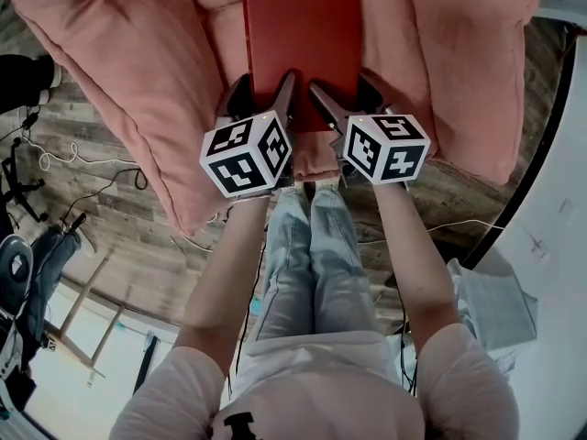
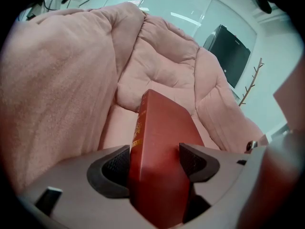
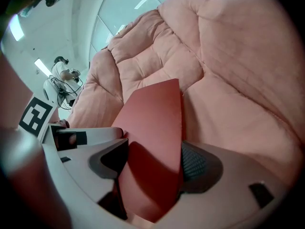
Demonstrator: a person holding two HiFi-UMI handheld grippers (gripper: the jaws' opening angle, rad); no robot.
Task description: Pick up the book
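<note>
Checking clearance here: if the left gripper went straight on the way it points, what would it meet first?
The left gripper is shut on the book; beyond it, likely the pink cushion, though depth is unclear.

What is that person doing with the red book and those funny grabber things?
A person is holding a two-jaw grabber in each hand, and both are clamped on the near edge of one red book. The left gripper squeezes it at the spine side and the right gripper grips beside it. The book is over a big pink cushioned seat. I cannot tell whether it has been lifted clear.
</note>
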